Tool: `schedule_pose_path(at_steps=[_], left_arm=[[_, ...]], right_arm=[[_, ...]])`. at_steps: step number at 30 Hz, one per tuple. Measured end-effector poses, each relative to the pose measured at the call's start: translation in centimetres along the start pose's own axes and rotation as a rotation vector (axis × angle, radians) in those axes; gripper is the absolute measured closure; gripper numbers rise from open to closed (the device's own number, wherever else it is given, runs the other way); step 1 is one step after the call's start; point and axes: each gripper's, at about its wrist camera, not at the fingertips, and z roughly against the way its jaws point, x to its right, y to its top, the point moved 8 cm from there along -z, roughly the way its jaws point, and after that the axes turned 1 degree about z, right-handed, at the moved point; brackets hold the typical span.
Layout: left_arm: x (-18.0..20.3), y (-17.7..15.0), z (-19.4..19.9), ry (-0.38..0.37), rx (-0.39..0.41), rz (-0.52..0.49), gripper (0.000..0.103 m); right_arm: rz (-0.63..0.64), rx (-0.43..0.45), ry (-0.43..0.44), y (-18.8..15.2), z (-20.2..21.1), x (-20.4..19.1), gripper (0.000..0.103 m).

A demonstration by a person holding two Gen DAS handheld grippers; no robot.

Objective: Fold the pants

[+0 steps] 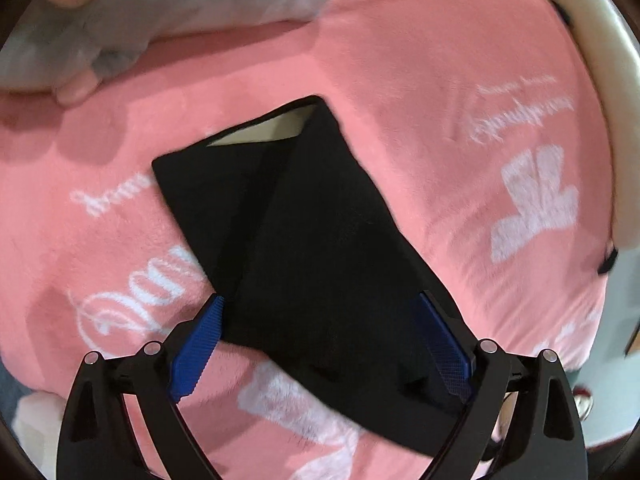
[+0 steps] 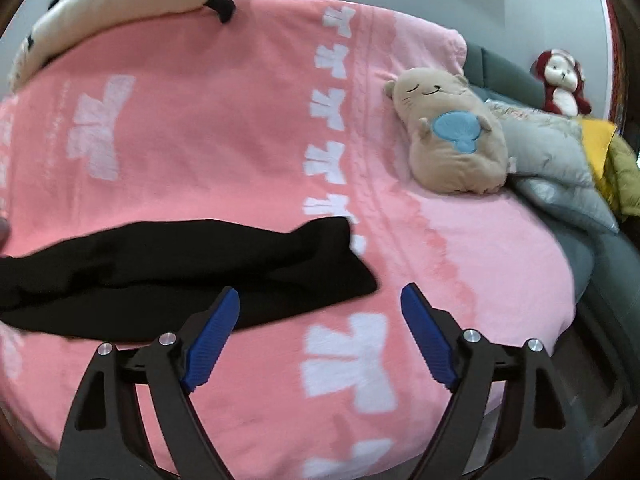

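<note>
The left gripper (image 1: 320, 312) hangs with its jaws spread wide over the near end of the black pants (image 1: 296, 240); the dark cloth hides much of its right blue pad, and whether either pad touches the cloth is hard to tell. The right gripper (image 2: 320, 304) is likewise released, gripping nothing, just beside the pants' (image 2: 180, 272) end. The pants lie folded lengthwise on the pink blanket (image 2: 224, 128), a pale lining showing at the far edge. Farther off lies a tan plush toy (image 2: 448, 136).

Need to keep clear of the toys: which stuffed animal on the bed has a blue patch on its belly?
The tan cat plush lying at the blanket's edge; the red-haired doll behind it has none.
</note>
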Motion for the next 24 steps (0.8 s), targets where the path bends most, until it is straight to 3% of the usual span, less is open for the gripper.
schedule_pose_path(at_steps=[3, 6, 10, 11, 12, 13, 15, 18, 19, 20, 23, 24], left_arm=[[-1.3, -0.5, 0.3, -0.024, -0.008, 0.124, 0.013], [-1.6, -1.7, 1.9, -0.008, 0.032, 0.129, 0.013], [-1.1, -3.1, -0.4, -0.002, -0.046, 0.128, 0.017], [-1.0, -3.2, -1.1, -0.008, -0.059, 0.142, 0.022], [-0.7, -3.1, -1.7, -0.023, -0.069, 0.154, 0.039], [-0.3, -3.0, -2.0, -0.052, -0.077, 0.147, 0.063], [0.7, -2.3, -1.8, -0.066, -0.073, 0.088, 0.088], [1.1, -1.1, -0.9, -0.021, -0.05, 0.033, 0.097], [1.0, -0.6, -0.6, -0.01, -0.048, 0.038, 0.098], [0.8, -0.3, -0.4, -0.008, -0.046, 0.039, 0.098], [0.6, 0.5, 0.2, -0.002, -0.042, 0.033, 0.098], [0.5, 0.6, 0.2, 0.004, -0.043, 0.031, 0.098]], right_arm=[[-0.065, 0.004, 0.063, 0.0, 0.4, -1.5, 0.022], [-0.07, -0.001, 0.079, -0.1, 0.0, -3.0, 0.022], [-0.074, -0.032, 0.085, -0.8, -1.4, -4.8, 0.022], [-0.087, -0.048, 0.083, -1.2, -2.0, -4.9, 0.022], [-0.097, -0.064, 0.088, -1.4, -2.3, -5.0, 0.022], [-0.098, -0.073, 0.089, -1.5, -2.6, -5.0, 0.022], [-0.099, -0.09, 0.088, -1.6, -3.1, -4.6, 0.022], [-0.133, -0.124, 0.113, -1.3, -4.3, -3.9, 0.03], [-0.157, -0.136, 0.131, -1.1, -4.8, -3.7, 0.042], [-0.201, -0.159, 0.161, -0.8, -5.6, -3.5, 0.045], [-0.299, -0.199, 0.245, 0.2, -8.1, -4.0, 0.045], [-0.306, -0.206, 0.237, 0.5, -8.9, -4.0, 0.045]])
